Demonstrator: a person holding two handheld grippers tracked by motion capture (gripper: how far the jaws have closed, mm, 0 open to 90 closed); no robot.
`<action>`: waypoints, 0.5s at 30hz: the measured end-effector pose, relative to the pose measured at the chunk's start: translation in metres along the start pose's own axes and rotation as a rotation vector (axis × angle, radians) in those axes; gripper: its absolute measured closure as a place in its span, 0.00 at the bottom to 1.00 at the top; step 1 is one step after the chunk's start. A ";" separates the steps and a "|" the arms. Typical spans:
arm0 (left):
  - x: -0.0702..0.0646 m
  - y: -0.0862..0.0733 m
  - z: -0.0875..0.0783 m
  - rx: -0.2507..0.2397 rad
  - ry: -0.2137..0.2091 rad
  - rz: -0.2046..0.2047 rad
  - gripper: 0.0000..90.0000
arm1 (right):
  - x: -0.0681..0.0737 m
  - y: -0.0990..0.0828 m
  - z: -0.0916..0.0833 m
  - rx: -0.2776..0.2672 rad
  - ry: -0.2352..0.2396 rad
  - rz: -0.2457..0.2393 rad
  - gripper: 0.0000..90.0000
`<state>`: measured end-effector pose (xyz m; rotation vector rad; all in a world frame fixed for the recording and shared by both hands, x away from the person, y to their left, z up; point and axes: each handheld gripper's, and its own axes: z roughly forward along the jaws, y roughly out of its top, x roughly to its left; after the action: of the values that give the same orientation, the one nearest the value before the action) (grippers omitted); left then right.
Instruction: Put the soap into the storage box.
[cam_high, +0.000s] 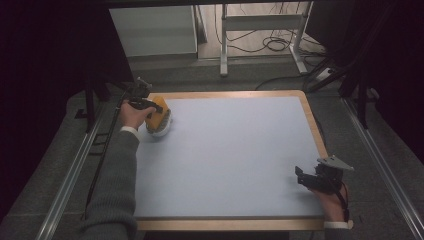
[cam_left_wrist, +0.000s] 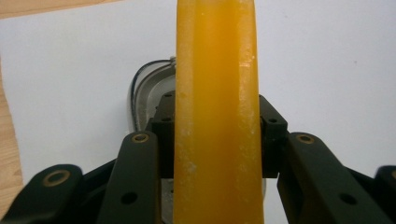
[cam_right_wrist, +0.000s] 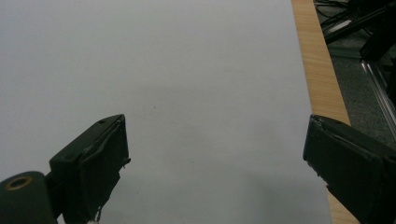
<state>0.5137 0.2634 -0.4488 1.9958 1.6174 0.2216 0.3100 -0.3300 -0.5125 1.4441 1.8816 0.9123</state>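
Left gripper (cam_high: 150, 107) pinches the orange block (cam_left_wrist: 217, 116) upright between its jaws, above a white dish (cam_high: 161, 129).

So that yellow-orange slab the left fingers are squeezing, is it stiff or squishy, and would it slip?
The yellow-orange slab probably is fairly stiff: it stands straight between the left gripper fingers without bulging. Its surface looks smooth and slightly glossy, so it might slip. Held on edge over the pale bowl-like thing, it would likely tip flat if let go.

Orange block (cam_left_wrist: 217, 116), thick and waxy with a pale-speckled surface, is held on edge above a white dish (cam_high: 161, 129) near the worktop's far left corner.
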 end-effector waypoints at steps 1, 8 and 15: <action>0.001 0.000 0.001 0.003 0.000 -0.003 0.67 | 0.000 0.000 0.000 0.001 0.000 -0.002 0.07; 0.007 -0.010 0.014 0.020 -0.001 -0.033 0.67 | 0.001 0.000 0.001 0.001 0.001 -0.007 0.07; 0.009 -0.010 0.000 -0.047 0.022 -0.036 0.45 | 0.002 0.000 0.001 0.001 0.002 -0.011 0.07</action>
<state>0.5072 0.2733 -0.4562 1.9336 1.6451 0.2665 0.3101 -0.3278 -0.5130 1.4326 1.8895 0.9082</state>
